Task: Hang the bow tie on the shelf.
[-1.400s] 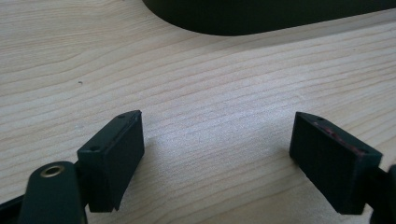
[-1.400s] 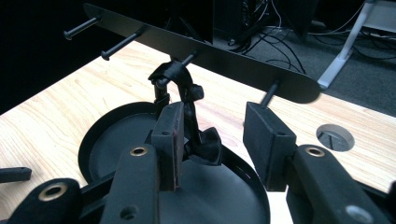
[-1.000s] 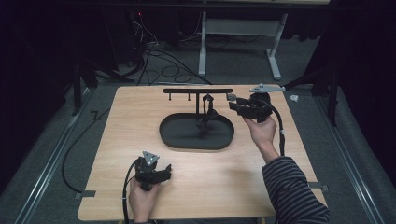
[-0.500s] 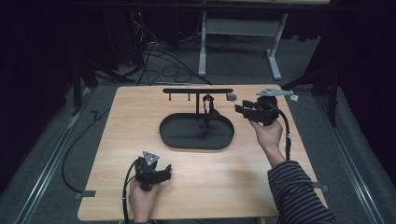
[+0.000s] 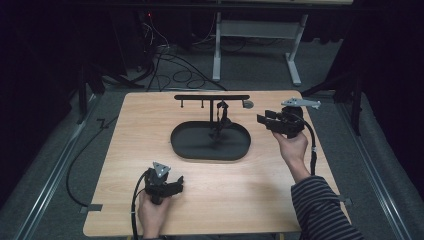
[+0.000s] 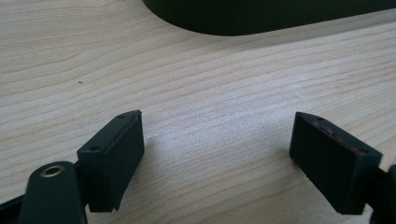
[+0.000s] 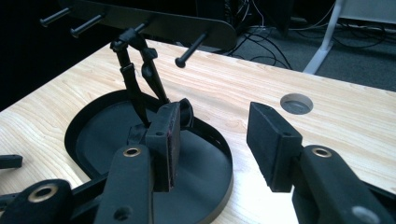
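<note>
Black oval tray (image 5: 200, 150) at the centre of the pale wooden desk (image 5: 150, 125), with a peg rack (image 5: 212, 97) over its 12 o'clock rim and a dark strap (image 5: 220, 117) hanging there. Right hand-held gripper (image 5: 261, 120) at 3 o'clock of the tray, spread, just been opening, pinching nothing. Left hand-held gripper (image 5: 176, 186) at 7 o'clock, spread wide over bare wood.

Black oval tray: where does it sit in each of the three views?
High view: the tray lies mid-table, just beyond centre.
Left gripper view: the tray is a dark curved rim along the top edge.
Right gripper view: the tray is left of centre, in the lower half.
Shared landmark: the peg bar above the tray, in the high and right gripper views.
</note>
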`<state>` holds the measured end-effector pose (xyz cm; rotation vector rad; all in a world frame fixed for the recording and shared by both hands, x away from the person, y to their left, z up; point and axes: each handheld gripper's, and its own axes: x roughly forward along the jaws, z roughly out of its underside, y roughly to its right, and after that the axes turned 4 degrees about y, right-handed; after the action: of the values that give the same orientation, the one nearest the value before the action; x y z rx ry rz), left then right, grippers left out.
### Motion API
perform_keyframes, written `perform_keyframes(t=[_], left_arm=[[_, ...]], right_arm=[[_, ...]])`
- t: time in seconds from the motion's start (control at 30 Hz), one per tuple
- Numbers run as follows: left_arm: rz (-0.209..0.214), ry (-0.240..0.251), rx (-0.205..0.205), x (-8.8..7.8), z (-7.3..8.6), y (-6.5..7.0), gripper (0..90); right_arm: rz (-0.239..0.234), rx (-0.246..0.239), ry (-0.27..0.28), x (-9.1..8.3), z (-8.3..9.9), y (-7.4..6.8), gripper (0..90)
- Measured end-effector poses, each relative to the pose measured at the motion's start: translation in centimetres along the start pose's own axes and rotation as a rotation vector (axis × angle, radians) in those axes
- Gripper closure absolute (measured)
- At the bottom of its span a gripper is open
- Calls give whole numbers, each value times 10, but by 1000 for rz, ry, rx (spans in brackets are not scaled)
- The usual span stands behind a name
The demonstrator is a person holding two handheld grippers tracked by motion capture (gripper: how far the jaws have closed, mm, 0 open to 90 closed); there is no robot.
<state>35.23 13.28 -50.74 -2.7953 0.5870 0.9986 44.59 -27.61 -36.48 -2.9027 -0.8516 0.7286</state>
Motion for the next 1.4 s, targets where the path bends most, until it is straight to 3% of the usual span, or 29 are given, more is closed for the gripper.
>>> perform_keyframes(t=[1.4], left_arm=[[0, 0, 1, 0, 0, 0, 182]], right_arm=[[41, 40, 27, -36, 22, 26, 543]])
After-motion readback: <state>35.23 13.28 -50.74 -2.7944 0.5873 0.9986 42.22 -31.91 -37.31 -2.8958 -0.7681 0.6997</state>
